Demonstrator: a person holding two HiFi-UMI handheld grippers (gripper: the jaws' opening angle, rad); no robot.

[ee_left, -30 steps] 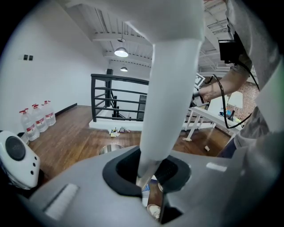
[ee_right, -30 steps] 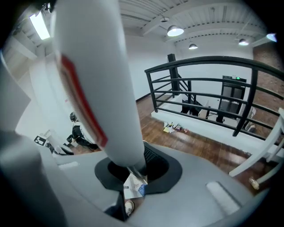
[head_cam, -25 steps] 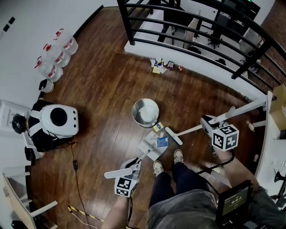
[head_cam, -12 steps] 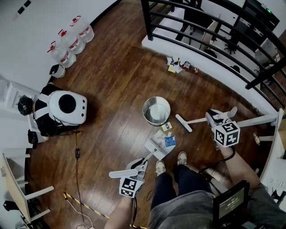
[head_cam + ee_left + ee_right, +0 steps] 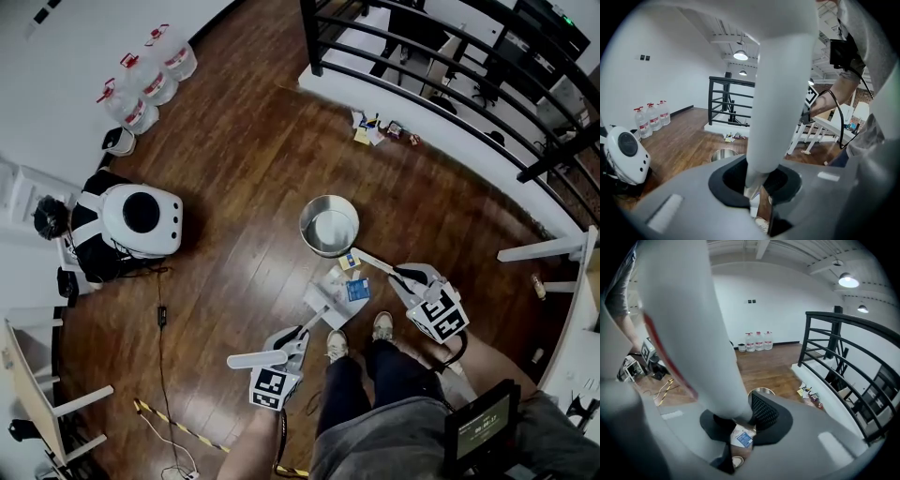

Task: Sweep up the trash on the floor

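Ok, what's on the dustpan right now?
A blue packet and white paper scraps lie at the front edge of the dustpan. Anything under the paper is covered. The yellow box lies off it, beside the brush.

Reference point: the person's shoes [image 5: 332, 347]. At 12 o'clock the metal bucket [image 5: 329, 226] stands just beyond the litter [image 5: 345, 284]. Bare floor [image 5: 244, 187] gives passage at 11 o'clock, between bucket and white appliance [image 5: 141, 220] at 10. A cable [image 5: 159, 314] lies at 9. The railing [image 5: 311, 37] closes 1 to 2 o'clock.

Far litter [image 5: 367, 133] too small
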